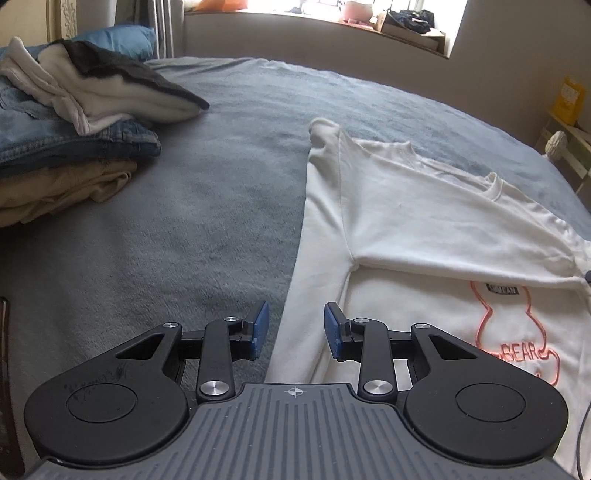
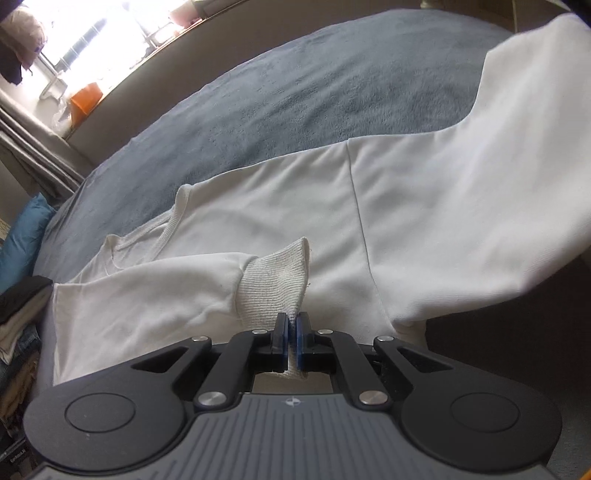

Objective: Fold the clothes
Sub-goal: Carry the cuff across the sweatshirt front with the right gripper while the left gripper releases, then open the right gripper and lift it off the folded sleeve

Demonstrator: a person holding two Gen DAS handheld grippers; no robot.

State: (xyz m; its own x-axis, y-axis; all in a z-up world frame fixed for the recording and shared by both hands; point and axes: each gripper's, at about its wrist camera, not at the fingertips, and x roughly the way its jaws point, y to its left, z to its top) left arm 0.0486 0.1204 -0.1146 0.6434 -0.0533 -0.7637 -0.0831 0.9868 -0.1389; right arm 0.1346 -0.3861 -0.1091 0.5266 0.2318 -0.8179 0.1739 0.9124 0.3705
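Note:
A white sweatshirt [image 1: 417, 221] with a pink bear outline and the word BEAR lies spread on a grey-blue bed cover [image 1: 207, 206]. One sleeve is folded across its chest. My left gripper [image 1: 296, 328] hovers over the sweatshirt's left side edge, its blue pads apart with nothing pinched between them. In the right wrist view the same sweatshirt [image 2: 424, 206] fills the middle. My right gripper [image 2: 291, 338] is shut on the ribbed sleeve cuff [image 2: 275, 284], which stands up from the jaws. The far sleeve stretches toward the upper right.
A pile of folded clothes [image 1: 66, 136], with jeans, beige, white and dark pieces, sits at the left on the bed. A blue pillow [image 1: 118, 38] lies behind it. The window sill [image 1: 369, 22] holds clutter beyond the bed. An orange bag [image 2: 85, 98] stands by the window.

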